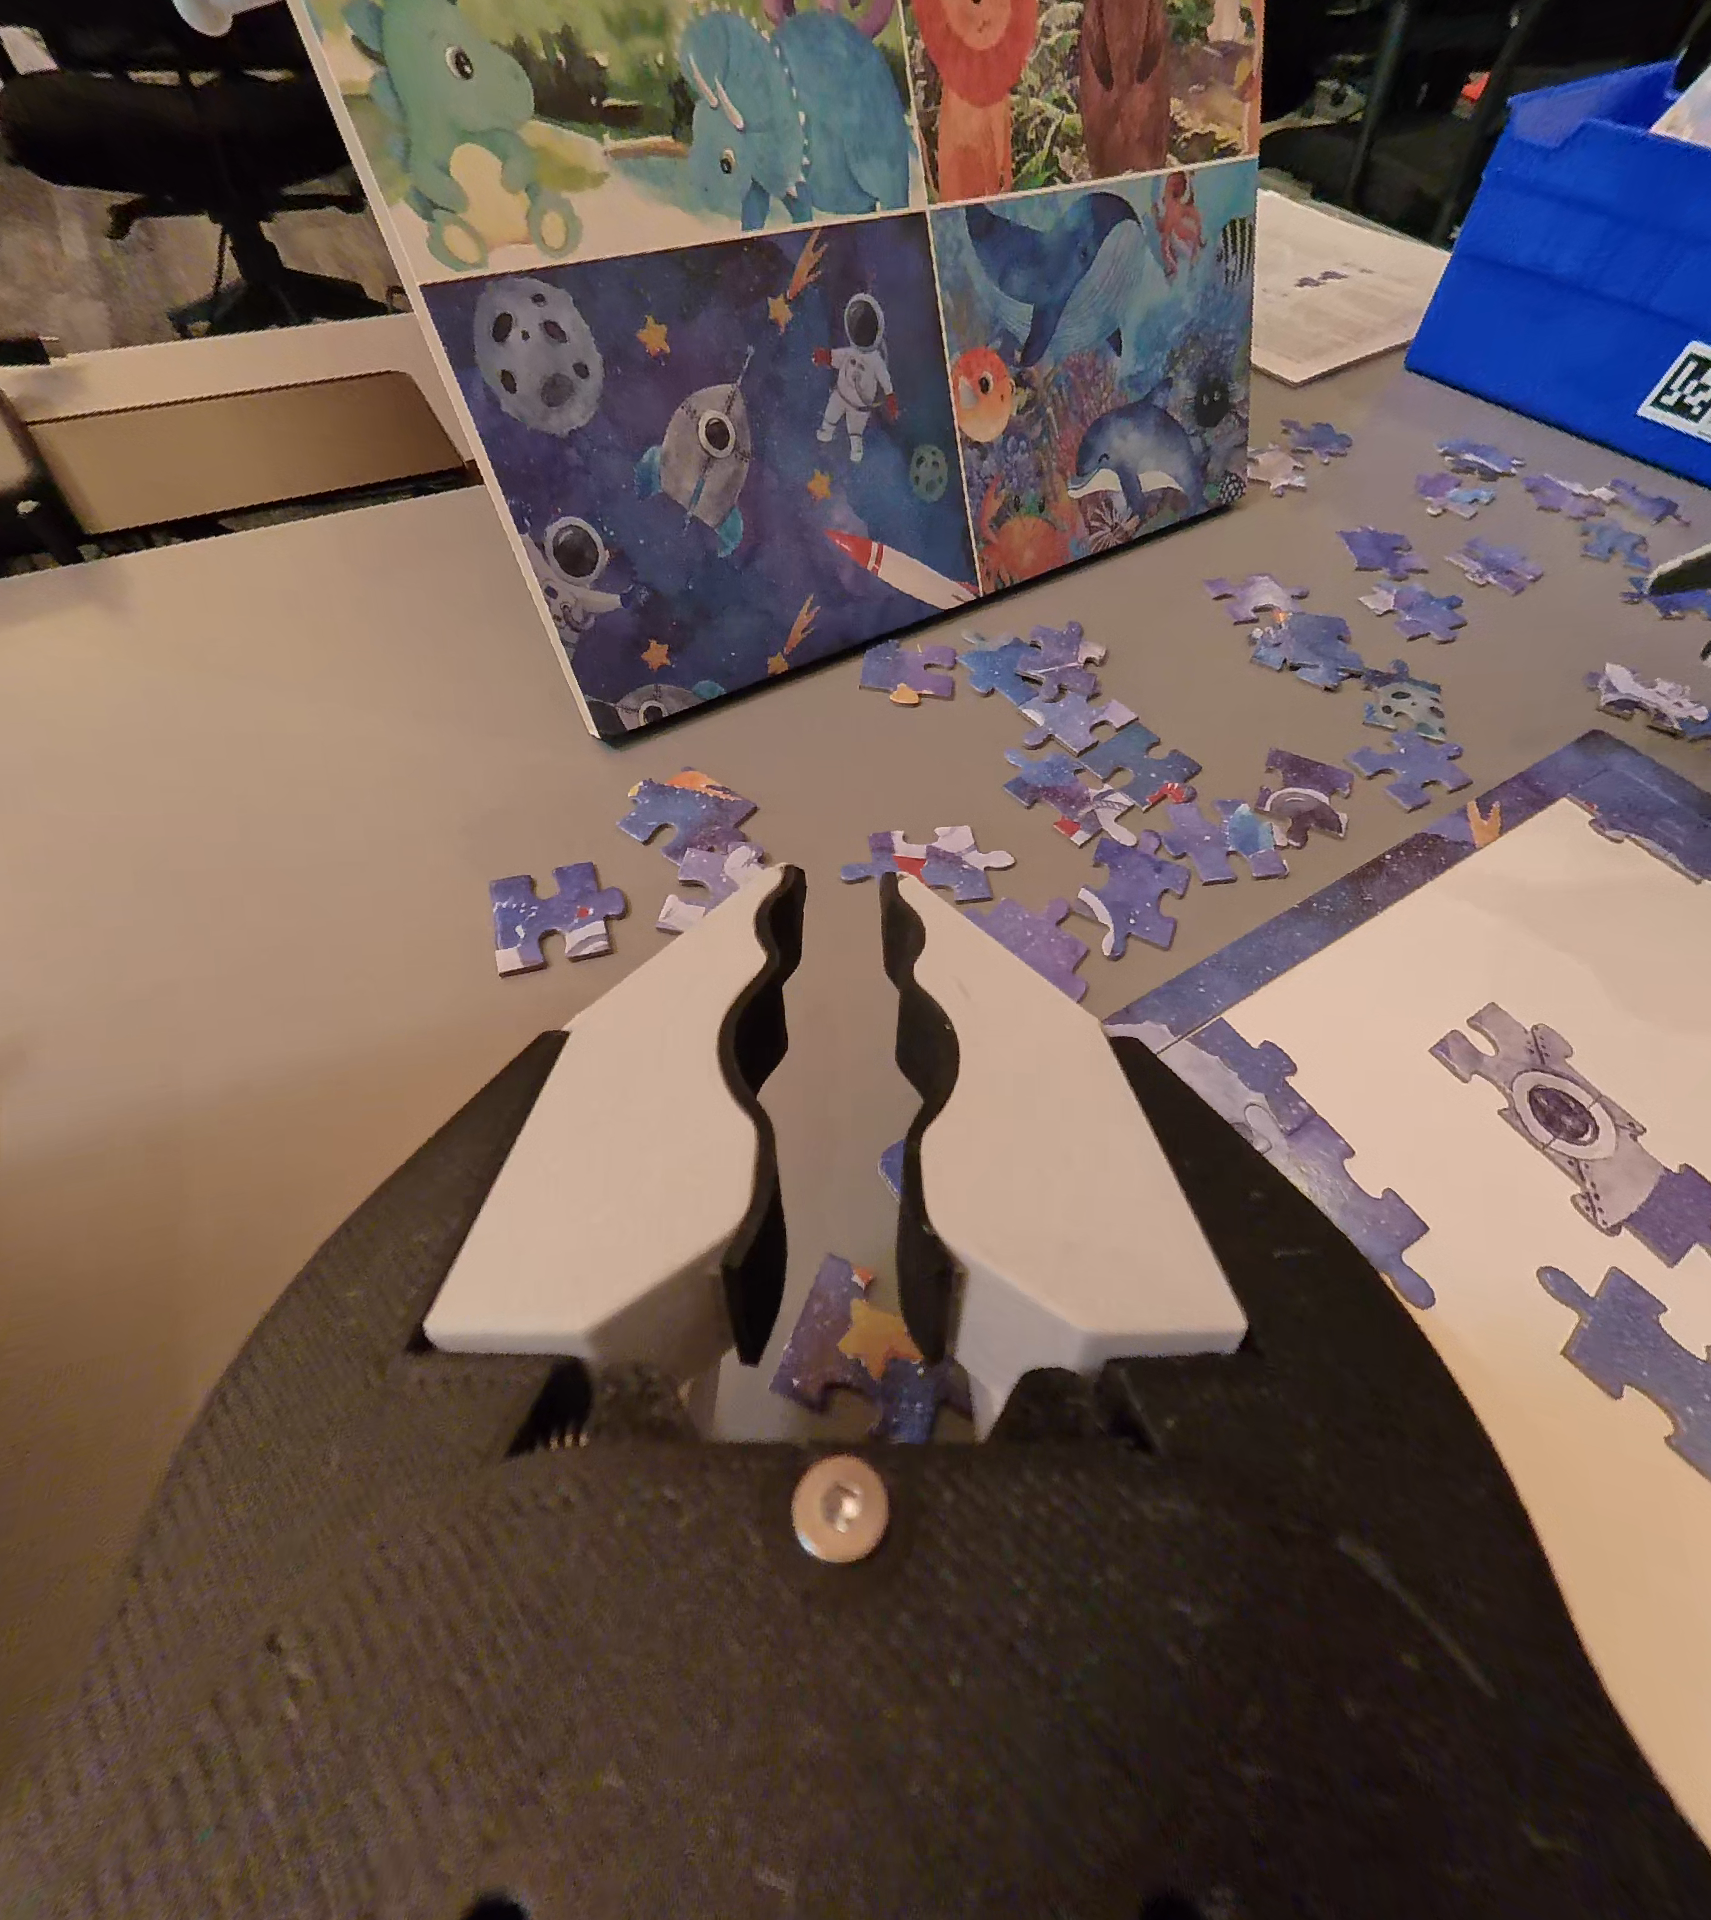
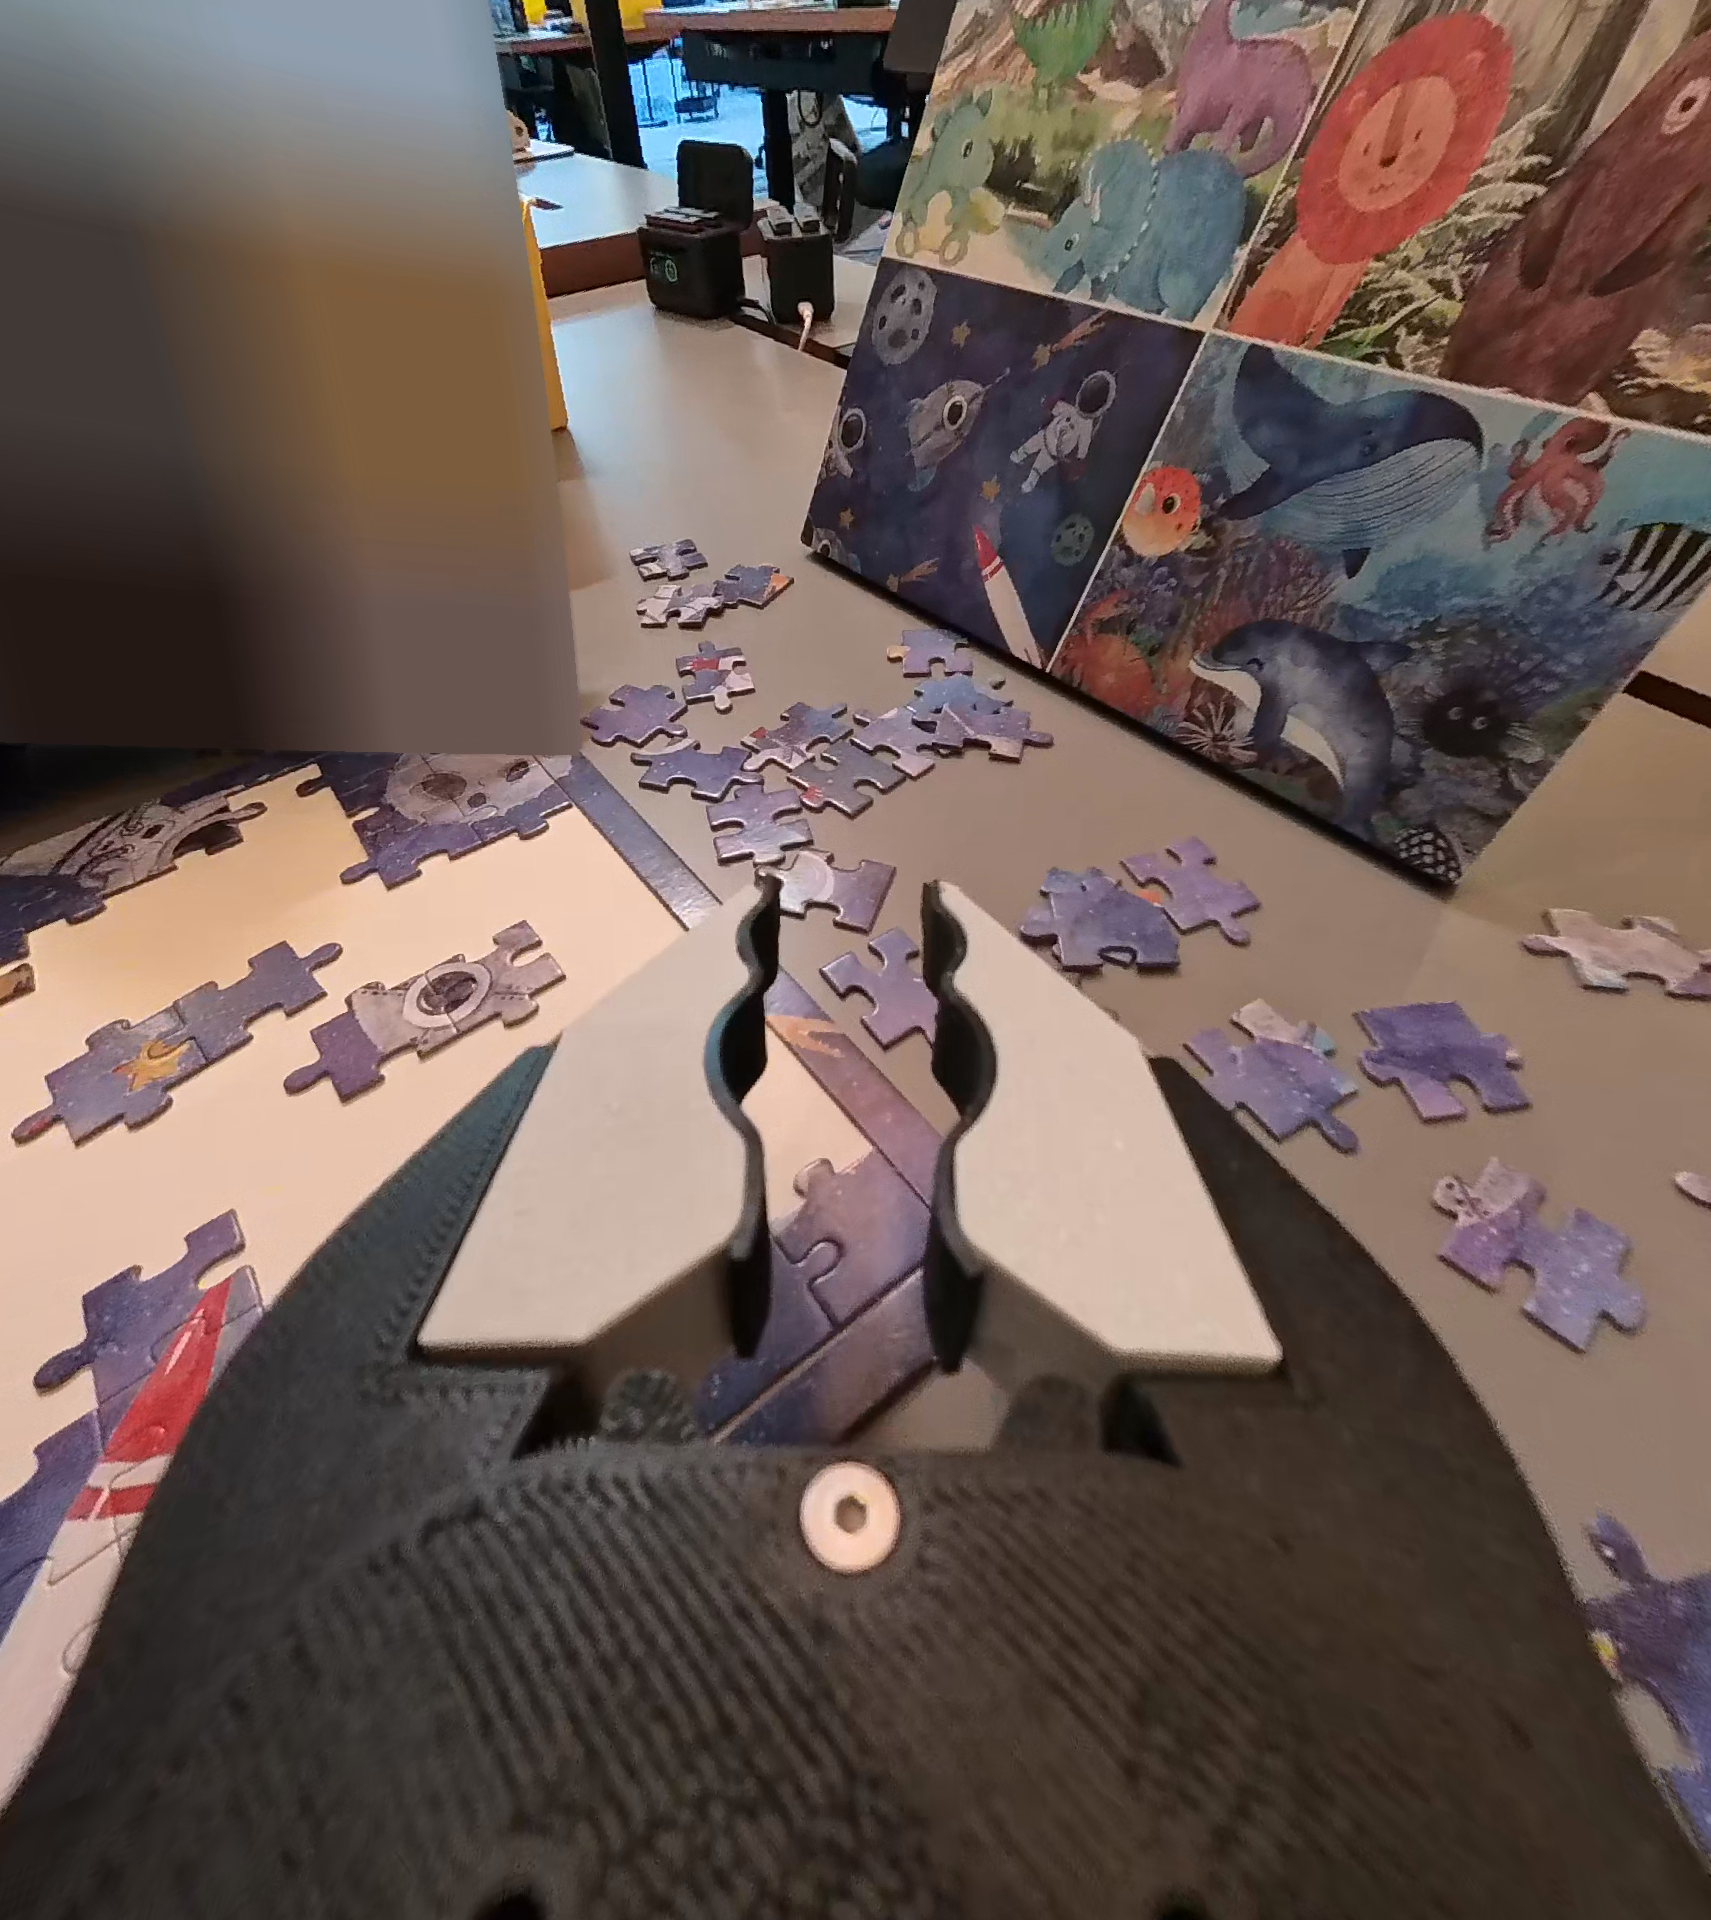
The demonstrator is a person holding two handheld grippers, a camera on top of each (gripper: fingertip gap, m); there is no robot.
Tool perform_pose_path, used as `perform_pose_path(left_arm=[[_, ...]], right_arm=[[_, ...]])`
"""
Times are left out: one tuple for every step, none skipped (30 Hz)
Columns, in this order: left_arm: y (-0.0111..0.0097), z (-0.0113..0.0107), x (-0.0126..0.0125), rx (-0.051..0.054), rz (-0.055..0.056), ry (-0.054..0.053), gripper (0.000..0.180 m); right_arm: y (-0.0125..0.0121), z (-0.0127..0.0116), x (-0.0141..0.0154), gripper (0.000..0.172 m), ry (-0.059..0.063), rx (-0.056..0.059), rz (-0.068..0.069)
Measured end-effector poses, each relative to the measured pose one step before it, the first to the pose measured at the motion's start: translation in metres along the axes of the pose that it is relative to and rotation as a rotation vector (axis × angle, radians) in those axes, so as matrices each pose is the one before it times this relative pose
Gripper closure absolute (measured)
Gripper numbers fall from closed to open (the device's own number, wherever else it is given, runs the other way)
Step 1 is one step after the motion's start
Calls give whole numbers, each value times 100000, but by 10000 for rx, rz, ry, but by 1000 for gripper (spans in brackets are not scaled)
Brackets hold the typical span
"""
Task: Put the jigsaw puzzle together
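My left gripper [image 1: 840,881] is open and empty, low over the grey table [image 1: 259,831]. A blue jigsaw piece with a gold star [image 1: 856,1340] lies under it, seen between the finger bases. A piece with red and white [image 1: 934,857] lies just beyond the fingertips. My right gripper [image 2: 851,888] is open and empty, above the edge of the puzzle tray [image 2: 518,904], with a loose purple piece [image 2: 882,982] on the table below the gap. The tray [image 1: 1453,935] holds a partly joined blue border and a few joined pieces [image 1: 1578,1132].
The puzzle box [image 1: 726,436] stands tilted at the back, also in the right wrist view [image 2: 1350,520]. Several loose blue pieces [image 1: 1121,758] are scattered before it. A blue bin [image 1: 1609,260] stands at the far right. Black devices [image 2: 695,260] sit on a farther table. Left tips to right tips: about 25 cm.
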State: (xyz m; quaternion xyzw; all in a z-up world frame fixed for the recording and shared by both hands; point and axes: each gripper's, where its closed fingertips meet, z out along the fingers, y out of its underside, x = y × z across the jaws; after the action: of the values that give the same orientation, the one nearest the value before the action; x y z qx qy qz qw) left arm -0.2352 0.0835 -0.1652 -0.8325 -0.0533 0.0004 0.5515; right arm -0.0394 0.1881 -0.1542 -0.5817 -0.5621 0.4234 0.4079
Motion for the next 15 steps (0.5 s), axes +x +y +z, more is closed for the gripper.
perform_pose_path(left_arm=[[-8, -3, 3, 9, 5, -2, 168], [-23, -12, 5, 16, 3, -1, 168], [-20, -6, 3, 11, 0, 2, 168], [-5, -5, 15, 7, -1, 3, 168], [-27, -18, -4, 13, 6, -6, 168], [-29, -25, -3, 17, 15, -15, 168], [-34, -15, -13, 17, 15, -16, 168], [-14, -16, -10, 10, 8, -10, 168], [-1, -7, -6, 4, 0, -3, 168], [1, 0, 1, -1, -2, 0, 168], [-13, -10, 4, 6, 2, -3, 168], [-17, -15, -7, 12, 8, -8, 168], [-21, -13, -12, 14, 9, -10, 168], [-33, -23, 7, 19, 7, -5, 168], [-21, -5, 4, 12, 4, -2, 168]], right_arm=[[27, 27, -14, 147, 4, -21, -15], [-6, 4, 2, 147, 14, -4, -19], [-11, -2, 8, 147, 18, 2, -19], [-18, -22, 10, 147, 20, 4, -18], [-32, -32, 26, 147, 20, 9, -13], [-41, -27, 26, 147, 16, 15, -5], [-47, -40, 19, 148, 13, 24, 0], [-69, -44, 26, 148, 12, 26, 1], [-57, -43, 24, 148, 16, 24, -2], [-42, -42, 33, 148, 20, 20, -7], [-34, -39, 22, 148, 19, 12, -8], [-24, -20, 24, 148, 14, 8, -6], [-11, -10, 14, 148, 8, 3, -5], [-7, -12, 0, 148, 5, 1, -5], [1, 0, -2, 148, 3, 0, -6]])
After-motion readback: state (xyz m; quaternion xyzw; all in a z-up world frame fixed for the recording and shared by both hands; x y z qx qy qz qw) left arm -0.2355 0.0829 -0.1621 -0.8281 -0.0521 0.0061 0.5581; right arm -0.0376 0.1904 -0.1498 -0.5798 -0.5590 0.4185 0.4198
